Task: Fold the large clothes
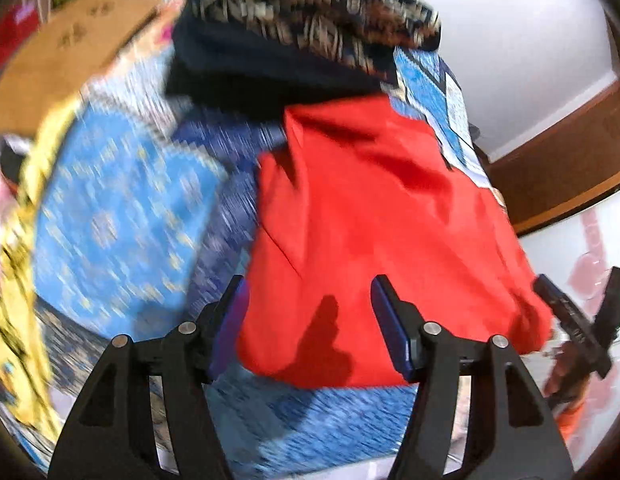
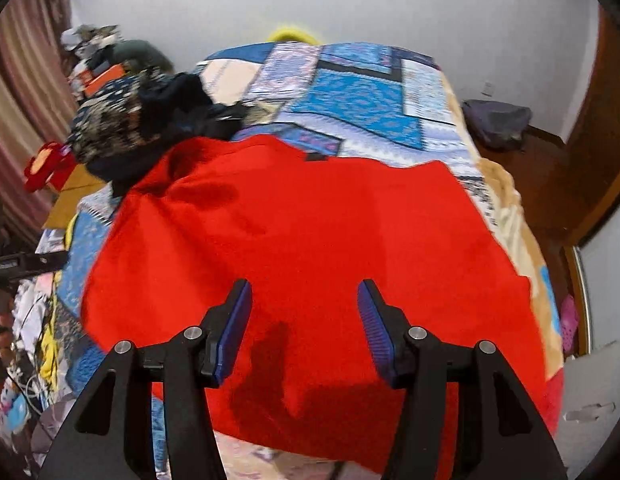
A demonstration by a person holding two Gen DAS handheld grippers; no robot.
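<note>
A large red garment (image 2: 310,248) lies spread on a bed with a blue patchwork cover (image 2: 357,96). It also shows in the left wrist view (image 1: 381,232), blurred. My left gripper (image 1: 310,292) is open and empty, just above the garment's near left edge. My right gripper (image 2: 304,294) is open and empty, above the garment's near edge. The right gripper also shows at the right edge of the left wrist view (image 1: 577,312), beside the garment's corner.
A heap of dark patterned clothes (image 2: 142,128) lies at the garment's far left; it also shows in the left wrist view (image 1: 302,28). A cardboard box (image 1: 66,56) and yellow cloth (image 1: 18,280) lie left. Wooden furniture (image 2: 589,168) stands right of the bed.
</note>
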